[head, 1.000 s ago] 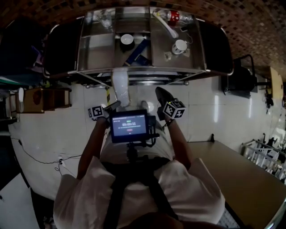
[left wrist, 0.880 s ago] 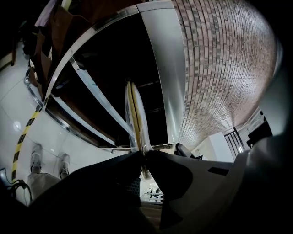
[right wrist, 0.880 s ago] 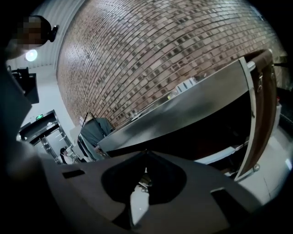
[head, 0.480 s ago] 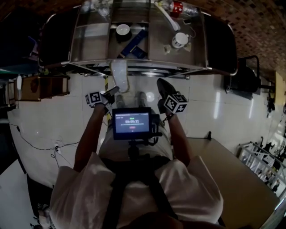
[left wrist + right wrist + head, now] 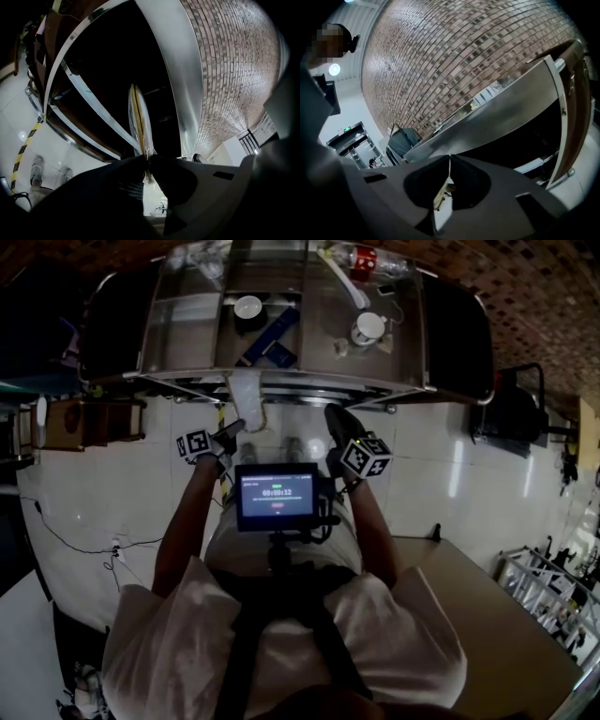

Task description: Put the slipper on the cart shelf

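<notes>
slipper [image 5: 139, 122] clamped in left gripper [image 5: 146, 157], near cart [image 5: 394, 390] front | right gripper [image 5: 449, 159] closed, empty | shelving remains

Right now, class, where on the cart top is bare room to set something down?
Left compartment, between the dark side flap and the bowl, is mostly bare. Middle holds bowl and blue box; right holds cup and bottle: crowded.
</notes>
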